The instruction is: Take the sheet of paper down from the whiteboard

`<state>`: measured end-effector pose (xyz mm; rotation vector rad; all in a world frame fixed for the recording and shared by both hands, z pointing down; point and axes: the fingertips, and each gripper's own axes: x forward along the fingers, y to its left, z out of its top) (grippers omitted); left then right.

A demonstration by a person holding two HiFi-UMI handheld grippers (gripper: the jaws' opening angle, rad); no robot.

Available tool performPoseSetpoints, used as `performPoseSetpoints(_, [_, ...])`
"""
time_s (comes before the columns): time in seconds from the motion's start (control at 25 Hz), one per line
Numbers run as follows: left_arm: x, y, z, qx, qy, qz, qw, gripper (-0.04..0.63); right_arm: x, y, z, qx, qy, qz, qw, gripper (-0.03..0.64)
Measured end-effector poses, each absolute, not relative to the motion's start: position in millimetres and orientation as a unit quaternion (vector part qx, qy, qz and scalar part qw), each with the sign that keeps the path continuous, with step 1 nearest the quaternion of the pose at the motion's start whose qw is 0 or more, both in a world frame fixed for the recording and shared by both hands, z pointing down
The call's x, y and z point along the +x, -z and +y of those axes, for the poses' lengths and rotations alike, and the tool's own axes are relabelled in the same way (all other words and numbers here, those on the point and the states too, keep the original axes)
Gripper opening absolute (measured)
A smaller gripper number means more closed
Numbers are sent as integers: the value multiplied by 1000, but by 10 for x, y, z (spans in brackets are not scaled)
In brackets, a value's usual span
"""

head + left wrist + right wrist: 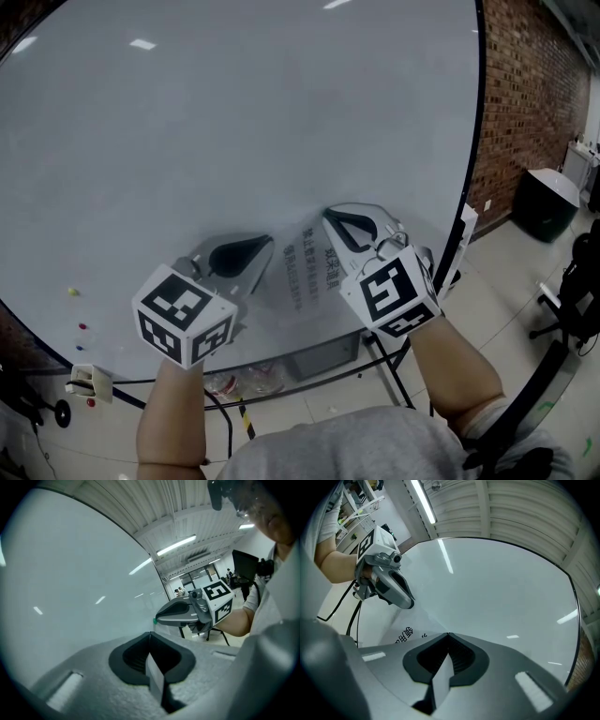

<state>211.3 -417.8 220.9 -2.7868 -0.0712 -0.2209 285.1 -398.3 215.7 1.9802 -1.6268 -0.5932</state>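
Whiteboard [234, 122] behind; left hand-held gripper [264, 247] and right hand-held gripper [330, 218] each clamp the sheet of paper [306, 272]

A large glossy white whiteboard with a thin black frame [234, 112] carries a pale sheet of paper printed with columns of black characters [307, 267], which lies flat against the board's lower part. Near the board's lower left edge, well apart from the sheet, sit a small yellow round magnet [73, 292] and, just below it, a small red round magnet [82, 326]. The board stands over a light tiled floor [506, 272], on which a black box [544, 202] rests at the right.
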Motion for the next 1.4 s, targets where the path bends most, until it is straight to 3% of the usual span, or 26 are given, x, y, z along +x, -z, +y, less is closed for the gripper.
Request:
performPoseSetpoints(1.12, [1512,-1923,-4170,-986,56,21,158,2,3006,-2082,-3831,733,215,-599,240,3])
performPoseSetpoints(1.4, [1051,-1817,-4418,-984,41,61,160,2,3008,-2171,-3930,743,202,-587,251,2])
